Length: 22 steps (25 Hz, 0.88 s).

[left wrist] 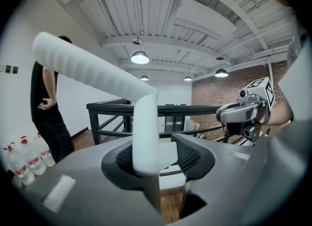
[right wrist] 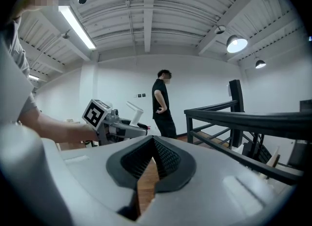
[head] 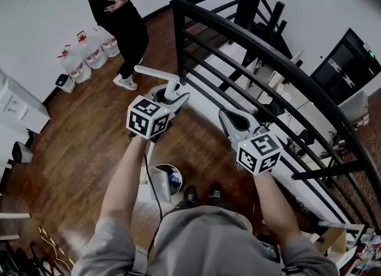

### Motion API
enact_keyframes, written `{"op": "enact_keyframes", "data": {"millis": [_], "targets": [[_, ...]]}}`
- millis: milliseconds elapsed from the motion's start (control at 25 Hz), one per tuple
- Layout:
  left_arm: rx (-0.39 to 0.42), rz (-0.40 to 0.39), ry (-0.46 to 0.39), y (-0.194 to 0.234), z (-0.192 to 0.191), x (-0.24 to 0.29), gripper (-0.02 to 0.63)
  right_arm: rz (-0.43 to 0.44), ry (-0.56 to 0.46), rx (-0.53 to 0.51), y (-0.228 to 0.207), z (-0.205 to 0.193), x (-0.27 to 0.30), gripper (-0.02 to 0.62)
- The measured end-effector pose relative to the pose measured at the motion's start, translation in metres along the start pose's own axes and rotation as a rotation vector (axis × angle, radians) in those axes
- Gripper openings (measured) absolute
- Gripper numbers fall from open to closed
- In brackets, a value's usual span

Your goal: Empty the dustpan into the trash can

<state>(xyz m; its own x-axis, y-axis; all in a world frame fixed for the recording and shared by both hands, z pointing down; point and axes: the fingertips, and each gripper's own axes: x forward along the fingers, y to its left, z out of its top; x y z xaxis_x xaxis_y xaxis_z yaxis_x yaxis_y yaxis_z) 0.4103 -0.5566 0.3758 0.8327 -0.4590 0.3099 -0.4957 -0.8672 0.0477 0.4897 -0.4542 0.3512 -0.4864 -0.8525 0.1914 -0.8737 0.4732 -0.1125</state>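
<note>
Our left gripper [head: 172, 97] clamped the white bent plastic dustpan handle [left wrist: 92, 71]; right gripper [right wrist: 152, 144] sat pinched together, empty. Round white trash can [head: 178, 172] lay below both. Risk: handle swivelling in the jaws, spilling short.

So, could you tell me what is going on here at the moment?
A person stands by a black railing with a gripper in each hand. The left gripper is clamped on the white dustpan handle. The right gripper is shut and empty. The trash can sits on the wood floor by the person's feet. A second person stands near some water bottles.
</note>
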Motion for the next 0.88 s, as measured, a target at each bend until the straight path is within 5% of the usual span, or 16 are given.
{"op": "enact_keyframes", "data": {"millis": [880], "targets": [[0.064,-0.002,-0.181,-0.087,-0.002,-0.271,0.175,0.066,-0.117,0.049,0.167,-0.03,-0.089,0.0]]}}
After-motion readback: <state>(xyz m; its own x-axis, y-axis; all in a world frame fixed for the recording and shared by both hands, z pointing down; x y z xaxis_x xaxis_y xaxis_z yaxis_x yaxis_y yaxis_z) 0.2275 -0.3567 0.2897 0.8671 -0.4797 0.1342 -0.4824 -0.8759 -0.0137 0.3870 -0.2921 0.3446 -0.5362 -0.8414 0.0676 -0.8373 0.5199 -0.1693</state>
